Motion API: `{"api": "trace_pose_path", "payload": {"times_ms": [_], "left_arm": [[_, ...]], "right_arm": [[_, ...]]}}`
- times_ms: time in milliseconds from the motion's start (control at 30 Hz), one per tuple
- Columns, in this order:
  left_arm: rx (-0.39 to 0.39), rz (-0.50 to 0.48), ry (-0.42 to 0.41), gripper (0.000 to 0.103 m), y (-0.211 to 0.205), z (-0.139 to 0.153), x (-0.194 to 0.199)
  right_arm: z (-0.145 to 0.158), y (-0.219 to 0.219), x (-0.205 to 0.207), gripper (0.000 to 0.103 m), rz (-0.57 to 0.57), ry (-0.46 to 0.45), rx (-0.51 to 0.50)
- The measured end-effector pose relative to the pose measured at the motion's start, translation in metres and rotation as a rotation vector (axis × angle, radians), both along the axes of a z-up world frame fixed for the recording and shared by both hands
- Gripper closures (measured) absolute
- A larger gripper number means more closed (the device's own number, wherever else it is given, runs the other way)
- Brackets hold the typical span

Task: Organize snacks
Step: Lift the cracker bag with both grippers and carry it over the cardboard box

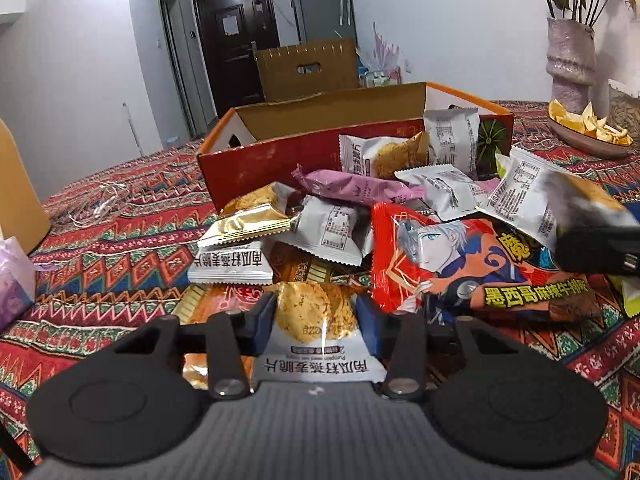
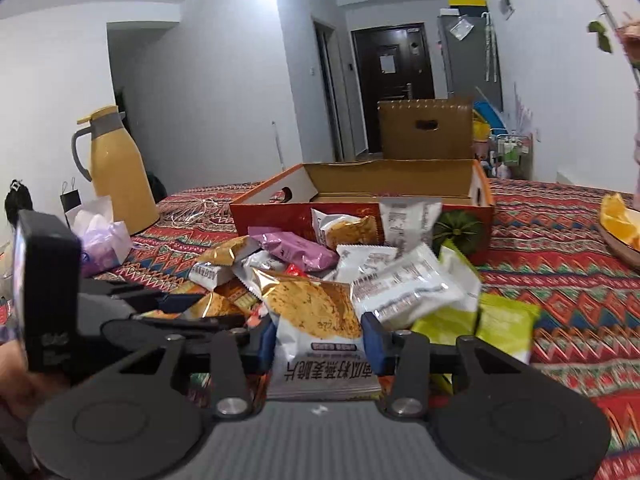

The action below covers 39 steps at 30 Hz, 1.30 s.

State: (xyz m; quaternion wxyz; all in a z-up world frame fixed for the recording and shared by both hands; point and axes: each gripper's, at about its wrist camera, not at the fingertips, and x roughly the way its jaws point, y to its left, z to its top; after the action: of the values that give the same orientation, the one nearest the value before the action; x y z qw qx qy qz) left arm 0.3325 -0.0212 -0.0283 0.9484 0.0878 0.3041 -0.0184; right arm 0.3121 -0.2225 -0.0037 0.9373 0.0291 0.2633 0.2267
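Note:
A pile of snack packets lies on the patterned tablecloth in front of an open red cardboard box [image 1: 256, 160] [image 2: 280, 216]. In the left wrist view my left gripper [image 1: 316, 314] is shut on a white oat-cookie packet [image 1: 316, 320] at the pile's near edge, blue pads pressing its sides. In the right wrist view my right gripper [image 2: 318, 338] is shut on a similar cookie packet [image 2: 316, 320]. A red chip bag with a cartoon figure [image 1: 460, 256] lies right of the left gripper. A purple packet [image 1: 352, 188] [image 2: 296, 252] and white packets sit nearer the box.
A vase of flowers [image 1: 570, 56] and a dish of orange pieces [image 1: 588, 132] stand at the right. A yellow thermos jug [image 2: 116, 172], purple tissue [image 2: 100, 236] and a white cable [image 1: 100, 200] sit left. Green packets [image 2: 492, 320] lie right of the pile. The other tool's black housing [image 1: 600, 246] reaches in.

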Motion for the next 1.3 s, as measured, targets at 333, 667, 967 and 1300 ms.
{"api": "trace_pose_path", "payload": {"times_ms": [333,667,967,1300], "left_arm": [[-0.142,0.033,0.041,0.062,0.011,0.024,-0.086],[-0.152,0.03,-0.042,0.062,0.015,0.055,-0.167],[-0.172,0.029,-0.133,0.062,0.027,0.088,-0.158],[-0.213,0.0,-0.183,0.062,0.046,0.13,-0.047]], "right_arm": [[-0.012,-0.023,-0.071,0.06,-0.07,0.035,-0.033],[0.0,-0.037,-0.13,0.06,-0.114,-0.01,-0.02],[0.029,-0.042,-0.137,0.06,-0.133,-0.096,-0.034],[0.075,-0.047,-0.053,0.06,-0.127,-0.195,-0.035]]}}
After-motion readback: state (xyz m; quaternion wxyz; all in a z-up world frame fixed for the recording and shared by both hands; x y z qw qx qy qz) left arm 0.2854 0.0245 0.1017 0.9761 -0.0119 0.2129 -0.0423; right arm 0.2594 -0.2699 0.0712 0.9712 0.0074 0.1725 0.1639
